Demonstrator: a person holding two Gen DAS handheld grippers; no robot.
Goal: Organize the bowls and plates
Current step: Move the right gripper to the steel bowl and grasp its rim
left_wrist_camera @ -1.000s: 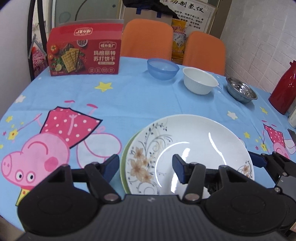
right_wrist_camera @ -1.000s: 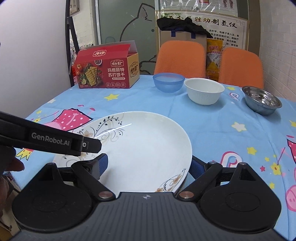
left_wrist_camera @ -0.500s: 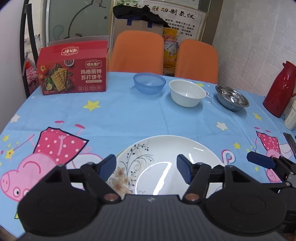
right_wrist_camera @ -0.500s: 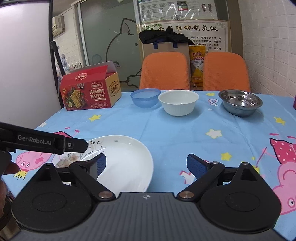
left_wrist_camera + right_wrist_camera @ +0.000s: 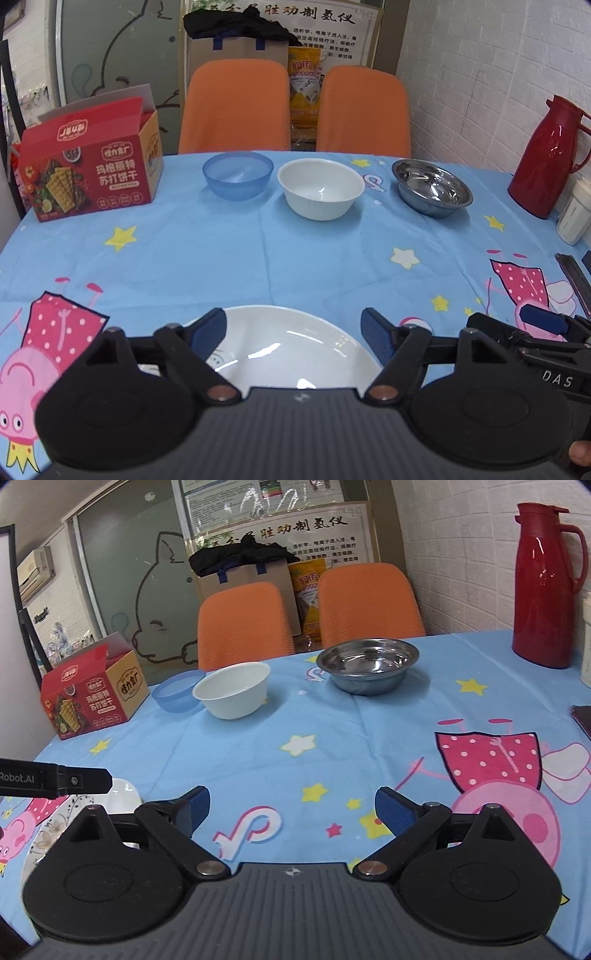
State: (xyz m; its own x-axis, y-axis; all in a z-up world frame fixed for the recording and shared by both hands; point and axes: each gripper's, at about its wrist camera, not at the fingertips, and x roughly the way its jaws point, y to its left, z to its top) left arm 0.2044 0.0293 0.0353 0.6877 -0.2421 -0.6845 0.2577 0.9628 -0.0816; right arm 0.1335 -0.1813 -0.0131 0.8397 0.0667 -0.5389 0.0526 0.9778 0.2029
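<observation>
Blue cartoon cloth is covering the table [image 5: 295, 251] in a room with white brick walls, where two orange chairs [image 5: 236, 107] are standing at the far edge. Three bowls are sitting in a row near that edge: a blue bowl [image 5: 238, 180] on the left, a white bowl [image 5: 320, 188] just beside it, and a steel bowl [image 5: 432, 186] apart to the right. A red box [image 5: 88, 173] is resting at the far left, and a red flask [image 5: 550, 155] is standing at the far right by the wall.

At the near edge, white plates [image 5: 291, 354] are lying stacked, a floral rim showing in the right wrist view under the top one. The left gripper [image 5: 295, 332] is hovering over the stack, its fingers [image 5: 207, 330] having just been opening and now standing well apart, with the top plate below them but not pressed by the pads. The right gripper [image 5: 293, 810] is pointing over bare cloth to the right of the plates, its fingers [image 5: 393, 812] spread wide and holding nothing.
</observation>
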